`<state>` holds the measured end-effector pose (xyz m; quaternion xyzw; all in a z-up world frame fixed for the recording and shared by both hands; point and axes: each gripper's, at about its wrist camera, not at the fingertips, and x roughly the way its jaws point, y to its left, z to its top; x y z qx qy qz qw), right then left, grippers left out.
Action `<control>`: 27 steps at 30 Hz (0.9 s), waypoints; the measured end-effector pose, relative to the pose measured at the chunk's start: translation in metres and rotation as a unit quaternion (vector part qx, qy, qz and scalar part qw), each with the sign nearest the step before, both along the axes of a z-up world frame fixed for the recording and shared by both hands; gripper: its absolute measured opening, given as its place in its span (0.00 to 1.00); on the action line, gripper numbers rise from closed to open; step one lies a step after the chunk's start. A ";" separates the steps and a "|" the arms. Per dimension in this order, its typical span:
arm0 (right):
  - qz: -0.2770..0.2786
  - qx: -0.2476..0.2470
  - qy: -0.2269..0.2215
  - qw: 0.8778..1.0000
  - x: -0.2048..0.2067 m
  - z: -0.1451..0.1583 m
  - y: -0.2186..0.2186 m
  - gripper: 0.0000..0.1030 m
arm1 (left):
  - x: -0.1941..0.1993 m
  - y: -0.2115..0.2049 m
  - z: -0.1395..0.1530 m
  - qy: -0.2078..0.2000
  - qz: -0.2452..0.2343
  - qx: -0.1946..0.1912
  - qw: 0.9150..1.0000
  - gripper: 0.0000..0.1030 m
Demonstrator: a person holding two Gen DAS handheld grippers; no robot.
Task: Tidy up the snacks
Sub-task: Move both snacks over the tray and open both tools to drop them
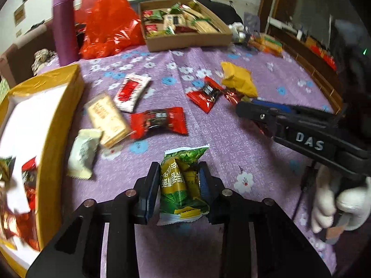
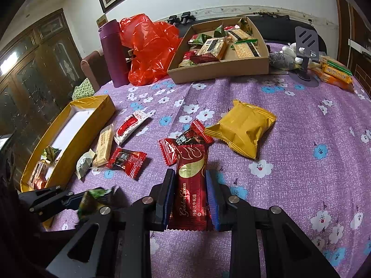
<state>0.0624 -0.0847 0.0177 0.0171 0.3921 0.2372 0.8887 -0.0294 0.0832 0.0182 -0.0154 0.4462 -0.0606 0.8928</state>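
My left gripper (image 1: 179, 178) is shut on a green snack packet (image 1: 180, 185), held above the purple cloth; it also shows in the right wrist view (image 2: 97, 200). My right gripper (image 2: 190, 194) is shut on a dark red Golden Crown bar (image 2: 191, 185); it appears in the left wrist view (image 1: 245, 108) by the red packets. A yellow box (image 1: 60, 120) with a few snacks stands at the left, also in the right wrist view (image 2: 88, 120). Loose snacks lie between: red packets (image 1: 160, 121), a beige bar (image 1: 107, 118), a white packet (image 1: 82, 156), a yellow pouch (image 2: 245, 129).
A brown cardboard tray (image 2: 222, 69) holding several snacks stands at the back. A purple flask (image 2: 113, 53) and a red plastic bag (image 2: 150, 46) stand at the back left. A phone stand (image 2: 306, 53) and orange packets (image 2: 336, 74) are at the back right.
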 end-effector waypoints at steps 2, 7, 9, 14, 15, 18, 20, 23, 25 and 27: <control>0.004 0.007 -0.004 1.000 -0.002 0.001 0.000 0.27 | -0.011 0.009 0.011 -0.013 0.008 -0.014 1.000 0.30; 0.012 0.022 -0.018 1.000 -0.010 0.006 0.003 0.27 | -0.042 0.042 0.046 -0.052 0.032 -0.049 0.997 0.30; 0.012 0.026 -0.021 0.999 -0.012 0.008 0.005 0.27 | -0.055 0.060 0.063 -0.072 0.040 -0.062 0.995 0.30; 0.022 0.061 -0.027 0.998 -0.030 0.036 0.014 0.27 | -0.071 0.114 0.105 -0.107 0.070 -0.069 0.989 0.30; 0.028 0.069 -0.028 0.997 -0.034 0.044 0.018 0.27 | -0.070 0.127 0.112 -0.110 0.078 -0.069 0.988 0.30; 0.065 0.078 -0.043 0.994 -0.047 0.083 0.050 0.26 | -0.061 0.162 0.129 -0.119 0.098 -0.060 0.986 0.30; 0.086 0.072 -0.055 0.992 -0.053 0.105 0.074 0.26 | -0.051 0.184 0.137 -0.121 0.117 -0.037 0.985 0.30; 0.121 0.076 -0.058 0.988 -0.057 0.138 0.115 0.26 | -0.032 0.214 0.139 -0.107 0.138 -0.026 0.984 0.30; 0.140 0.077 -0.056 0.986 -0.054 0.156 0.145 0.26 | -0.021 0.228 0.139 -0.103 0.149 -0.009 0.983 0.30; 0.152 0.072 -0.052 0.984 -0.050 0.163 0.170 0.26 | -0.008 0.243 0.137 -0.099 0.157 -0.001 0.983 0.30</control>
